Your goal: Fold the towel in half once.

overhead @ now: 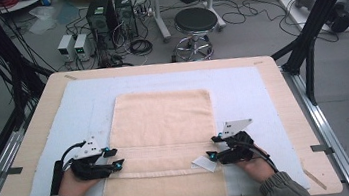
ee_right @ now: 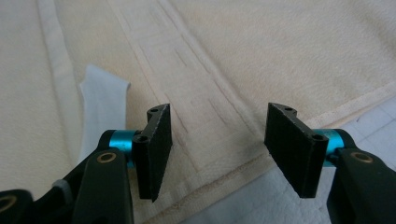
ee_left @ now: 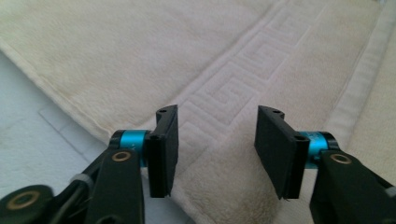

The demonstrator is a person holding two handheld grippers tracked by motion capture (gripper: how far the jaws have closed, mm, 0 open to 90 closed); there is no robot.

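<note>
A cream towel (overhead: 165,124) lies flat on a pale mat (overhead: 242,89), its near end hanging over the table's front edge. My left gripper (overhead: 117,156) is at the towel's left edge, low over the woven key-pattern band (ee_left: 224,88). In the left gripper view its jaws (ee_left: 217,154) stand apart over the towel's edge (ee_left: 116,56), gripping nothing. My right gripper (overhead: 212,147) is at the towel's right edge. Its jaws (ee_right: 217,149) are also apart, straddling the hem (ee_right: 280,42). A white label (ee_right: 102,107) juts from the towel beside the right gripper (overhead: 204,163).
The wooden table (overhead: 290,114) carries the mat and towel. Beyond its far edge stand a black stool (overhead: 196,22), computer towers (overhead: 102,16) and loose cables on the floor. Black frame posts rise at both sides.
</note>
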